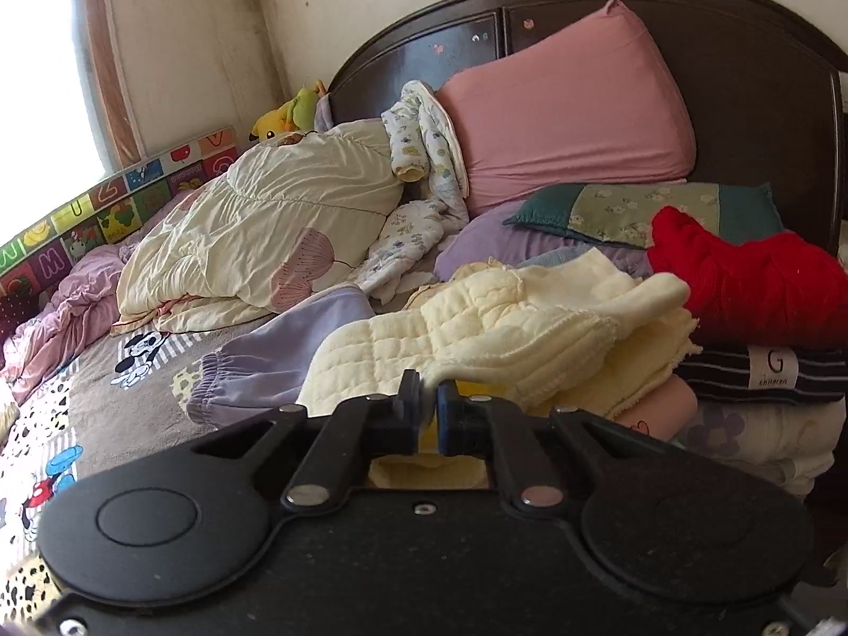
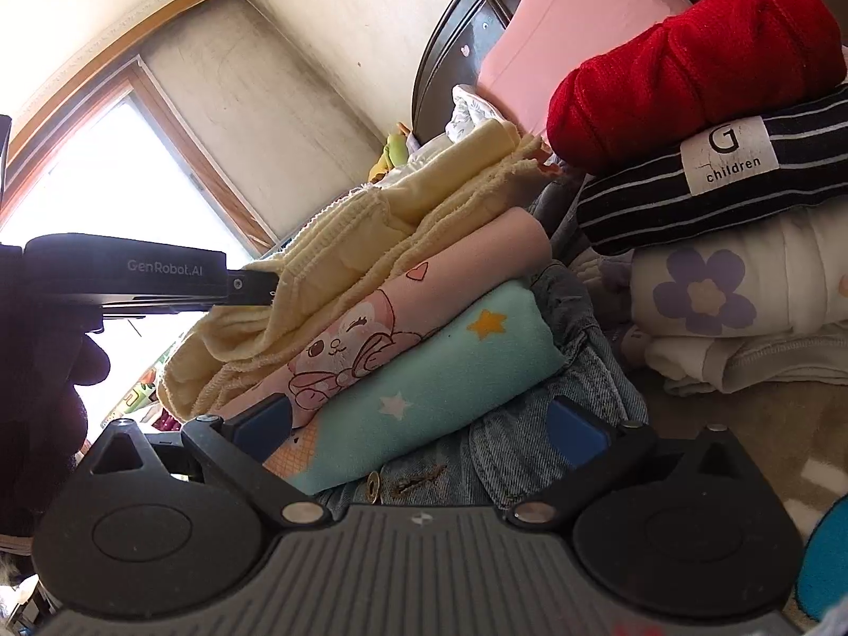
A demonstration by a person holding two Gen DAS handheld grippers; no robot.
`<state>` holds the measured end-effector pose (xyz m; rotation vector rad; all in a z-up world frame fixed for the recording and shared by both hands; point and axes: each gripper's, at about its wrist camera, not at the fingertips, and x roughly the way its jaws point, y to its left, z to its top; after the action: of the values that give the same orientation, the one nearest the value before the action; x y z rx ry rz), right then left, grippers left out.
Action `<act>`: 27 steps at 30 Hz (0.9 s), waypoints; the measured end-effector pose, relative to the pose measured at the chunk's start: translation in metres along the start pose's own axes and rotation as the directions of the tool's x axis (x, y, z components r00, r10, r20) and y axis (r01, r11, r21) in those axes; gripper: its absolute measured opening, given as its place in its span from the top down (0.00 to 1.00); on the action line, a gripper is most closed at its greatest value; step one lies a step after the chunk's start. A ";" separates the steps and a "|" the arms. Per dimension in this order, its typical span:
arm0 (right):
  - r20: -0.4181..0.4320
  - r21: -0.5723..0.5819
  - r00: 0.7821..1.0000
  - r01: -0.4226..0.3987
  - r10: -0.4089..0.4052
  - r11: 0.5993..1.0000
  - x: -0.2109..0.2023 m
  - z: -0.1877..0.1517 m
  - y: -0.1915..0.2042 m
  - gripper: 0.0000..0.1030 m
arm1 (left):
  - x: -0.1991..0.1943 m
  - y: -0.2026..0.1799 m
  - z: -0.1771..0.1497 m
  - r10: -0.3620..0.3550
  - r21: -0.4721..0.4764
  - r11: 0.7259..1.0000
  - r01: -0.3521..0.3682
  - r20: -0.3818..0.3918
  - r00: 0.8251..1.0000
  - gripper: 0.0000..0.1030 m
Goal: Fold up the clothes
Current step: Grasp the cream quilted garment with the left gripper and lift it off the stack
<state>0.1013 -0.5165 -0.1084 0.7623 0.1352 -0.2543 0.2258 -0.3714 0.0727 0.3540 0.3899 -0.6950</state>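
My left gripper (image 1: 428,397) is shut on the edge of a folded cream quilted garment (image 1: 477,334), which lies on top of a pile. In the right wrist view the left gripper (image 2: 254,283) pinches that cream garment (image 2: 339,244) from the left. Under it lie a folded pink bunny-print garment (image 2: 371,328) and a teal star-print garment (image 2: 440,371), then denim (image 2: 530,456). My right gripper (image 2: 418,424) is open, its fingers on either side of the teal and denim layers at the pile's base.
A second stack stands to the right: red knit (image 2: 689,63), black striped garment with a "G children" label (image 2: 731,159), white flower-print garment (image 2: 742,286). On the bed lie a lilac pair of trousers (image 1: 275,355), a cream duvet (image 1: 254,233), pink pillow (image 1: 562,106), dark headboard (image 1: 742,53).
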 end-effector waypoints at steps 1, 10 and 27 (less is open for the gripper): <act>0.007 0.006 1.000 -0.013 0.012 1.000 -0.001 0.000 0.000 0.01 | -0.010 0.007 0.002 0.022 -0.027 0.999 -0.021 0.027 0.999 0.97; 0.043 -0.037 0.992 -0.119 0.120 0.992 -0.015 -0.007 0.021 0.05 | -0.132 0.084 0.011 0.219 -0.255 0.955 -0.151 0.266 0.939 0.98; -0.085 -0.160 0.977 -0.209 0.197 0.965 -0.014 -0.051 0.090 0.11 | -0.255 0.178 -0.041 0.442 -0.357 0.864 -0.355 0.201 0.874 0.98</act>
<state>0.1110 -0.4163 -0.0819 0.6112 0.1402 -0.0204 0.1577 -0.0873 0.1863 0.0289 0.1426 -0.2545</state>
